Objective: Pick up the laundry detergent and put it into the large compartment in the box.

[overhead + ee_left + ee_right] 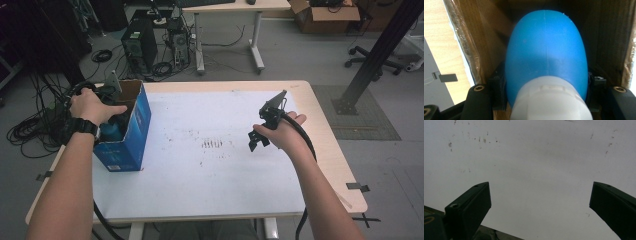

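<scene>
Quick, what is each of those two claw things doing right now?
Left gripper: shut on a blue bottle inside the cardboard box.
Right gripper: open, empty, over the white table.

text: none legible | blue box (pixel 131 131): print on its side (too blurred to read)

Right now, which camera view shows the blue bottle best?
The left gripper view: the bottle, blue with a white cap, sits close between the left tool's jaws, inside the box. The high view shows a small blue part of it behind the hand. The right gripper view faces the table.
</scene>
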